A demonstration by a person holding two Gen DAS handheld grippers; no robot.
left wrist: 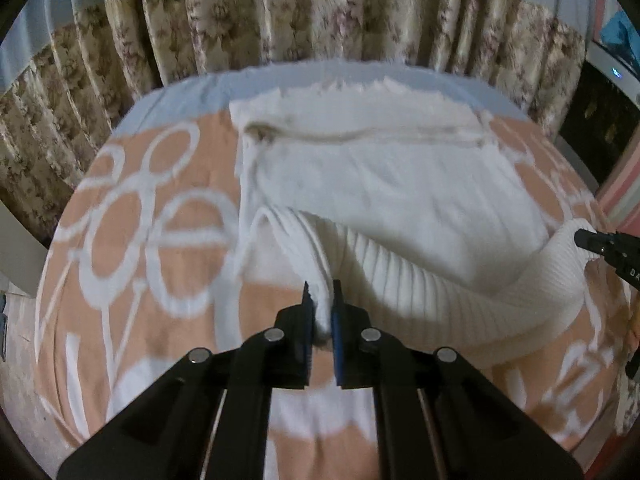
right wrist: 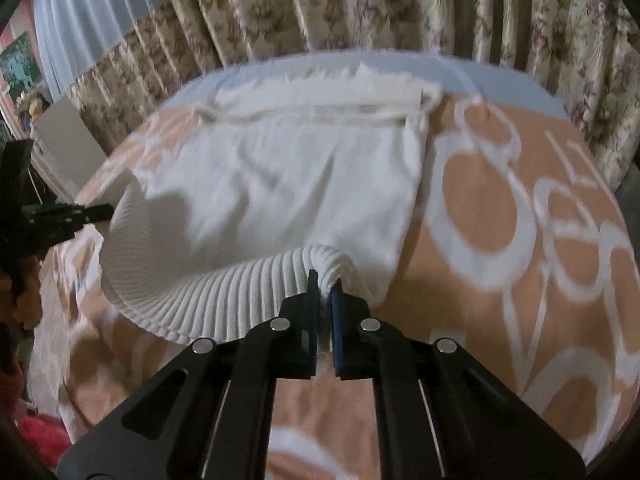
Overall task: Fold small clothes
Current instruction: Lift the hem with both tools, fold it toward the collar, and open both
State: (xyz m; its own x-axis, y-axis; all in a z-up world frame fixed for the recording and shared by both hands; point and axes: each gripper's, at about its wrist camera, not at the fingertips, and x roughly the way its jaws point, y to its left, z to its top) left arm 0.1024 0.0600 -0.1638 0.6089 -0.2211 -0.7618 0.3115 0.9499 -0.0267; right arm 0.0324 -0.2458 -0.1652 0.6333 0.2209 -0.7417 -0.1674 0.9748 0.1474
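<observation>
A white knit garment [left wrist: 392, 184] lies spread on an orange bedspread with white ring patterns [left wrist: 132, 208]. Its ribbed hem [left wrist: 432, 288] is lifted off the bed. My left gripper [left wrist: 321, 294] is shut on the hem's left corner, white fabric bunched between its pads. In the right wrist view the same garment [right wrist: 304, 176] fills the middle, and my right gripper [right wrist: 325, 283] is shut on the ribbed hem's right corner [right wrist: 240, 292]. Each gripper shows in the other's view: the right gripper [left wrist: 580, 239] at the right edge, the left gripper [right wrist: 108, 211] at the left edge.
Floral curtains [left wrist: 304, 12] hang behind the far edge of the bed. A pale blue sheet [left wrist: 192, 92] shows past the bedspread. A screen [left wrist: 616, 60] glows at the far right. Red fabric [right wrist: 40, 436] lies low beside the bed in the right wrist view.
</observation>
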